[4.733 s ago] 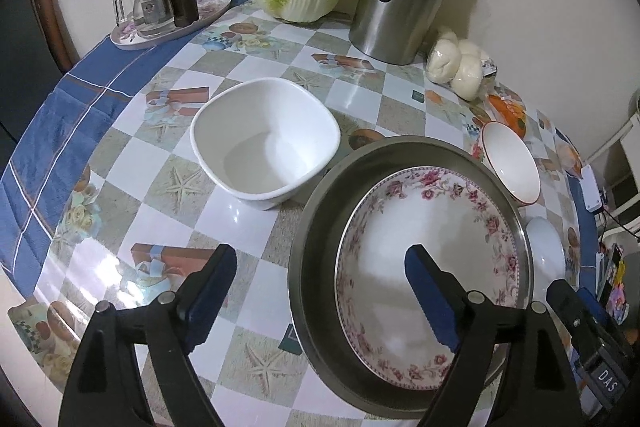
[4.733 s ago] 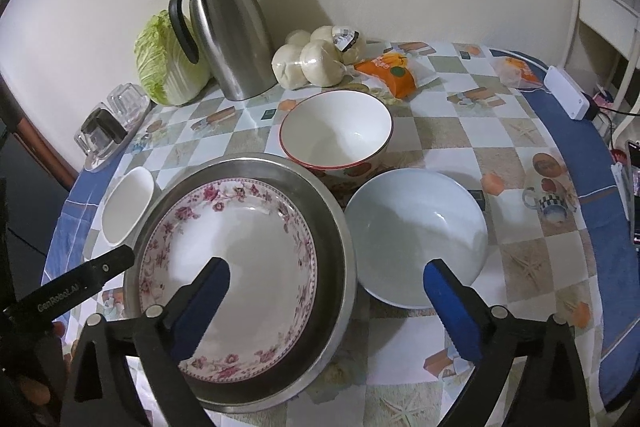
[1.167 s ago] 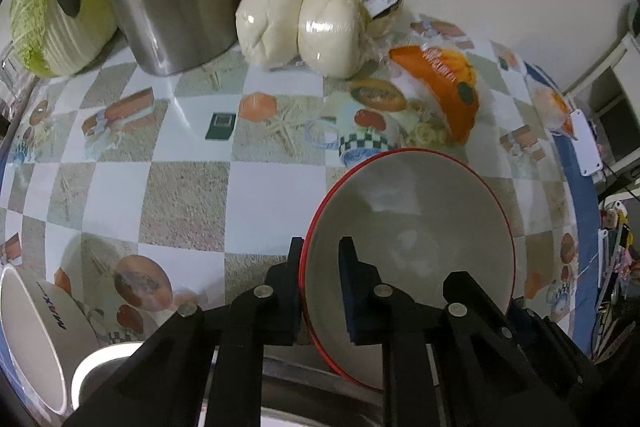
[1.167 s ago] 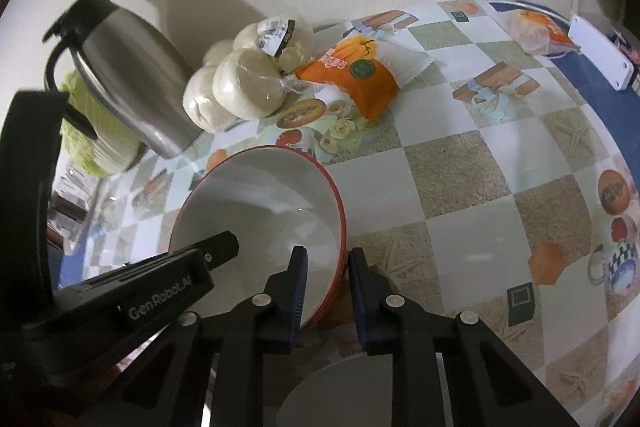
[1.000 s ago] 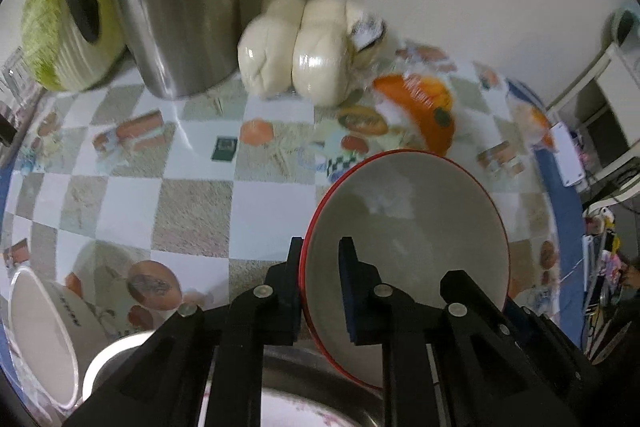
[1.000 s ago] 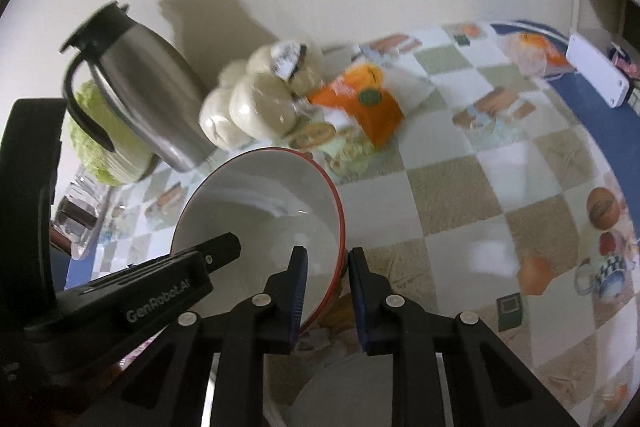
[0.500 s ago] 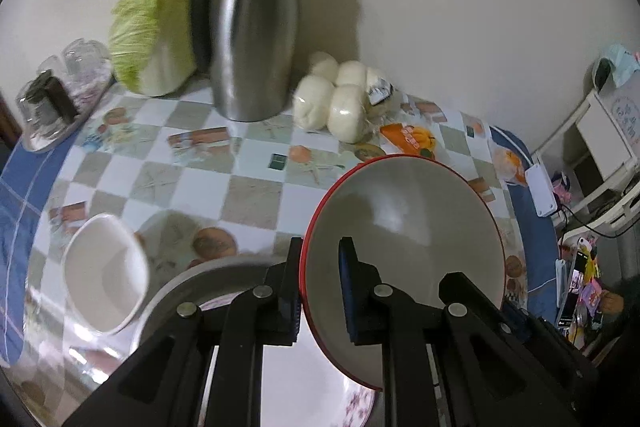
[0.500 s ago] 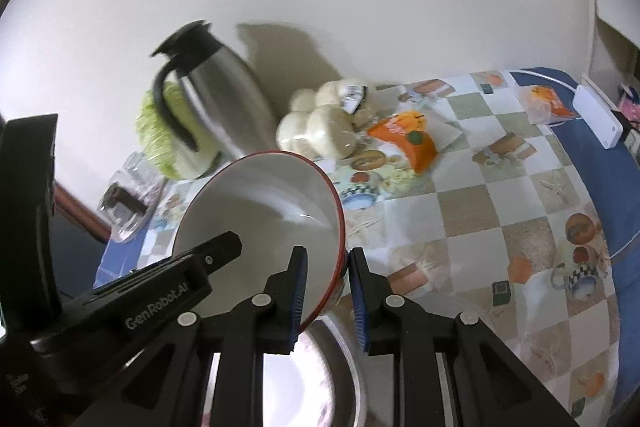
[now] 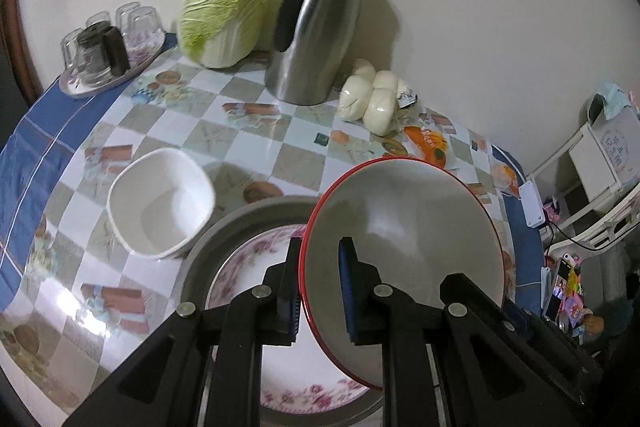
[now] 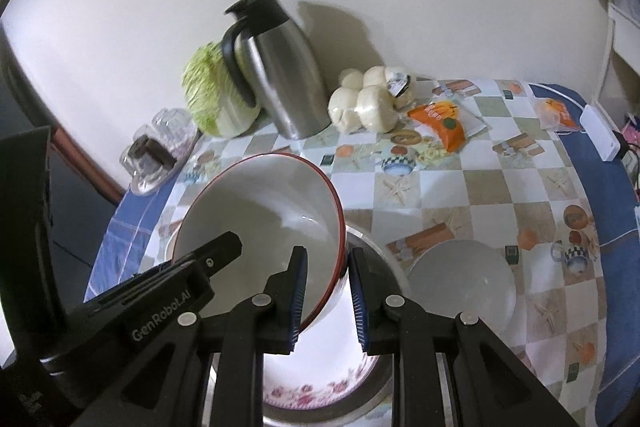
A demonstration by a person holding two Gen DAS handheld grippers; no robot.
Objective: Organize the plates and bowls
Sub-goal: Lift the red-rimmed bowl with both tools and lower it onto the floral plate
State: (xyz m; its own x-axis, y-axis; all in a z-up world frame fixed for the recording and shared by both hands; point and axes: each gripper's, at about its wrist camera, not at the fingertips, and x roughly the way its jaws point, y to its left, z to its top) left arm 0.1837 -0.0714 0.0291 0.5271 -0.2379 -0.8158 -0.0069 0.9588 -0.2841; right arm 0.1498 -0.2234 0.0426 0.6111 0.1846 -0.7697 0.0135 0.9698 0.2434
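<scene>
Bench [image 9: 168,115] carries a steel basin [image 9: 208,247] with a floral plate [image 9: 248,267] near its front edge, above which the red-rimmed bowl [image 9: 400,227] hangs tilted, left tongs [image 9: 319,291] and right tongs [image 10: 327,297] each pinching its opposite rims.

Home dining corner. Desk [image 9: 192,131] under checked oilcloth printed with food and starfish, pushed against plain wall. Cabbage [image 9: 224,11], steel jug [image 9: 316,31], bagged buns [image 9: 374,99], snack packet [image 10: 444,125], tray of upturned glasses [image 9: 104,55]. Bowls and floral plate [image 9: 248,267] in metal basin [image 9: 208,243].
</scene>
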